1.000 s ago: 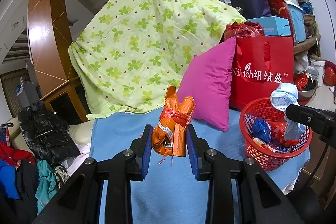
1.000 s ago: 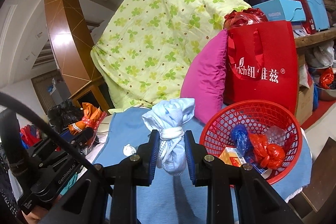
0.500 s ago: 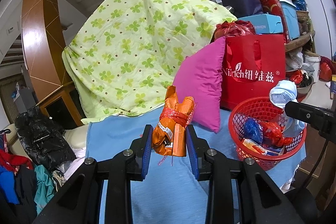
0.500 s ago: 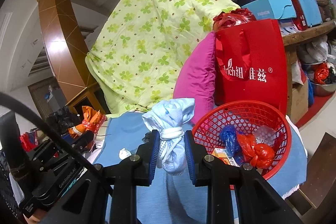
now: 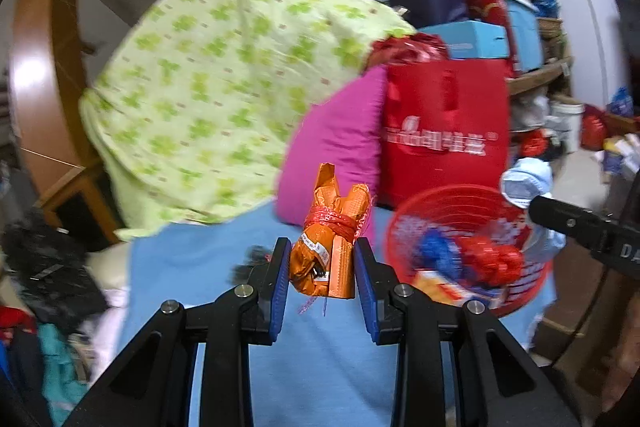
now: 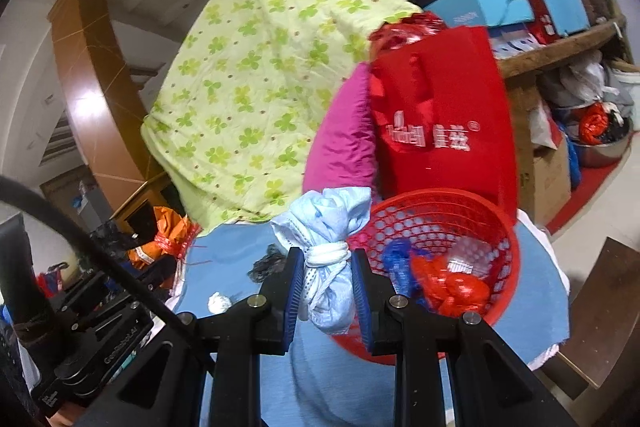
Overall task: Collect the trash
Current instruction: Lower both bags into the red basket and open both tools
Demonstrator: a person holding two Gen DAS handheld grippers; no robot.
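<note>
The left hand-held gripper (image 5: 322, 267) clamps an orange bundle (image 5: 328, 251); the right hand-held gripper (image 6: 326, 285) clamps a blue bundle (image 6: 326, 259) beside the red basket (image 6: 500, 227).

Indoor light, moderately bright, fairly even; a soft glare patch sits on the curved brown wooden pillar (image 5: 24, 83) at left in both views. Left wrist view is motion-blurred across the green clover-print quilt (image 5: 224, 83) and red plastic mesh basket (image 5: 476, 199), with only the near black tool frame sharp. Right view is crisper, with strong fisheye bending and dark vignette corners.
</note>
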